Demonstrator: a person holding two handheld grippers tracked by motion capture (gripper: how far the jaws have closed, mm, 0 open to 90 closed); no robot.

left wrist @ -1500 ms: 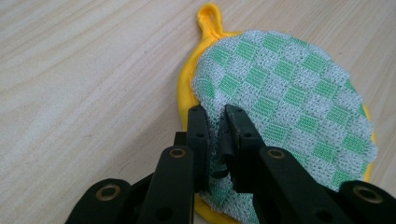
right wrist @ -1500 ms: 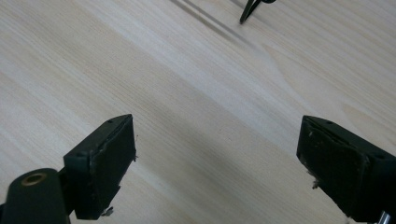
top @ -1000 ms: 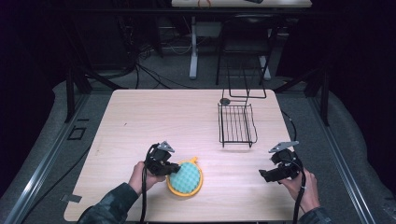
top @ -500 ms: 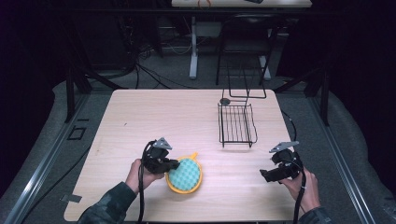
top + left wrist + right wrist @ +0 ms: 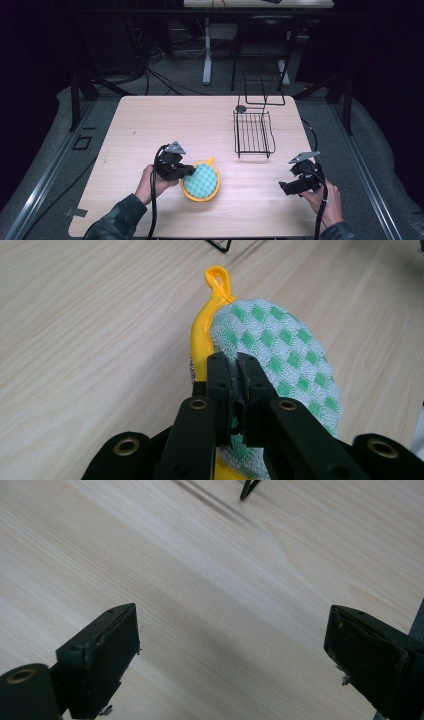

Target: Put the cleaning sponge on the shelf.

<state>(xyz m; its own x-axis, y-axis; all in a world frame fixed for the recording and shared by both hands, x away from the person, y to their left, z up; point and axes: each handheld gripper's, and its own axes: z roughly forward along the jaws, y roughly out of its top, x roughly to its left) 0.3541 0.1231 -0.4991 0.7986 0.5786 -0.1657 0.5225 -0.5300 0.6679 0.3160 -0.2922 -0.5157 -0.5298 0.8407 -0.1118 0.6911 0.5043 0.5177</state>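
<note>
Near the front edge of the wooden table point(image 5: 150, 125) we hold a pair of tongs in each hand. Our left tongs point(image 5: 186, 171) are pinched tight on the edge of a round pot holder point(image 5: 202, 181) — green-and-white checked cloth with a yellow rim and a small yellow hanging loop point(image 5: 219, 277). From the left gripper view the cloth seems lifted and folded up where the jaws bite it, though we cannot be sure how much of it rests on the wood. Our right tongs point(image 5: 284, 187) sit well apart from it, low over bare table, jaws spread wide with nothing between them. Farther back stands a black wire rack point(image 5: 254, 133) — untouched by either hand.
</note>
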